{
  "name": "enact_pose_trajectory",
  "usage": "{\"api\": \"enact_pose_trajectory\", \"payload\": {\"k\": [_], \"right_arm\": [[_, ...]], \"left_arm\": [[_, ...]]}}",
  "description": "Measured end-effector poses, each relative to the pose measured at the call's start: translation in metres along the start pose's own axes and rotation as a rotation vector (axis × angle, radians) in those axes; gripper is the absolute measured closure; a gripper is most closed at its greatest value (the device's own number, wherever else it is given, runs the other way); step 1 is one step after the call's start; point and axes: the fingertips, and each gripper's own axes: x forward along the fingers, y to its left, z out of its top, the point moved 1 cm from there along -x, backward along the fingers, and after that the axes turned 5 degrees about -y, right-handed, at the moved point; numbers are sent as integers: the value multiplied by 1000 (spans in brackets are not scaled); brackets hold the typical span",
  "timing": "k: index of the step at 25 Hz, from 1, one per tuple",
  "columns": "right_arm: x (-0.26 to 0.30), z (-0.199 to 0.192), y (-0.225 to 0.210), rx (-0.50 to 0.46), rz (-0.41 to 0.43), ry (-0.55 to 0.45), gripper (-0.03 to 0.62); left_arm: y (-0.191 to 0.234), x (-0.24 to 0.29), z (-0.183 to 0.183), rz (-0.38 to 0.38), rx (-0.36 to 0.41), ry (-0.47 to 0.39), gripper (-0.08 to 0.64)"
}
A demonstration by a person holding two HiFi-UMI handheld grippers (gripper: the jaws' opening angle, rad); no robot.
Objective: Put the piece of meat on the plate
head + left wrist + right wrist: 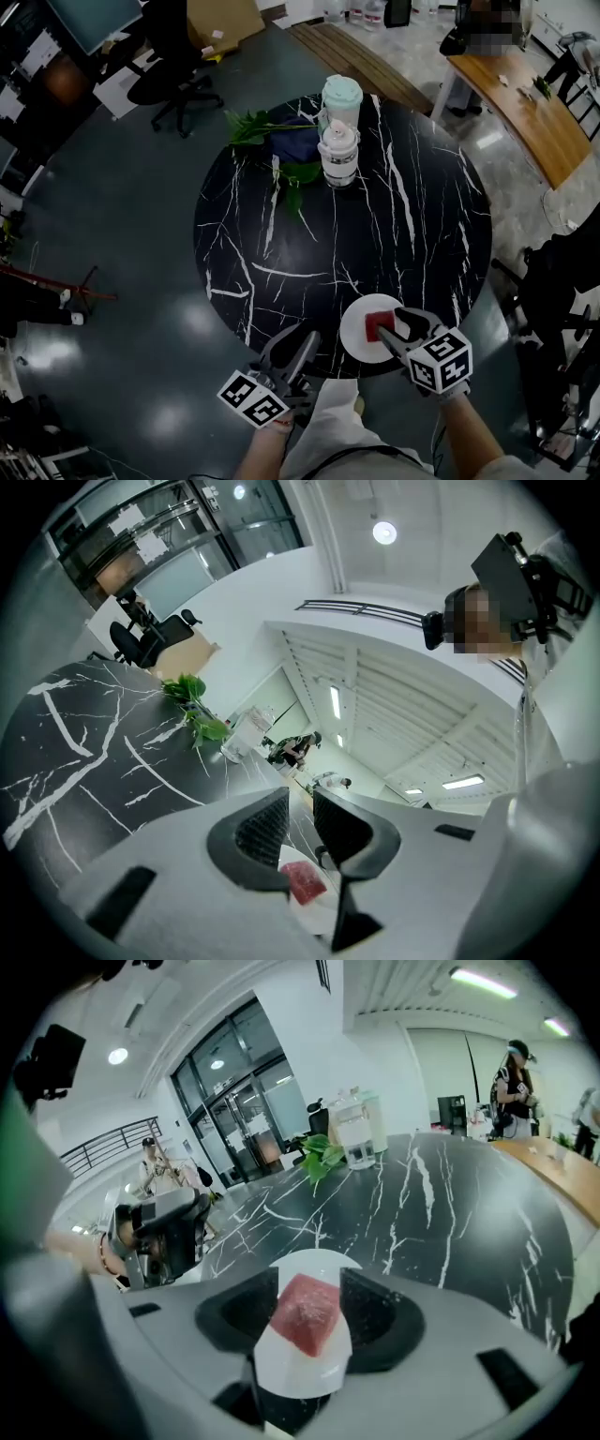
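The red cube of meat (pixel 379 325) lies on a small white plate (pixel 356 342) at the near edge of the round black marble table (pixel 347 234). My right gripper (pixel 392 328) points down at the plate, its jaws either side of the meat (pixel 307 1312) and spread, the pads not pressing on it. The white plate (pixel 309 1265) shows beneath and beyond the jaws. My left gripper (pixel 292 349) hovers level at the table's near edge, left of the plate, with a narrow gap between its jaws and nothing in it. Past its jaws (pixel 301 822) the meat (pixel 305 881) shows.
At the table's far side stand a clear jar (pixel 339 155), a pale green-lidded bottle (pixel 341 98), a leafy plant (pixel 258 127) and a dark blue object (pixel 295 142). An office chair (pixel 173 75) and a wooden table (pixel 525 103) stand beyond. A person (pixel 514 1082) stands in the background.
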Motion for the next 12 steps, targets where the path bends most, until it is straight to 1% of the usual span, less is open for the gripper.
{"api": "enact_pose_trajectory", "payload": {"k": [3, 7, 10, 12], "right_arm": [[-8, 4, 1, -1, -27, -43, 378], [-21, 1, 6, -22, -69, -66, 343], [-33, 1, 18, -10, -55, -99, 334], [-44, 6, 31, 13, -14, -149, 333]], "left_arm": [[-5, -5, -1, -3, 1, -3, 474], [-12, -14, -4, -7, 1, -7, 474], [-21, -20, -7, -20, 5, -5, 474], [-29, -24, -10, -35, 11, -1, 473]]}}
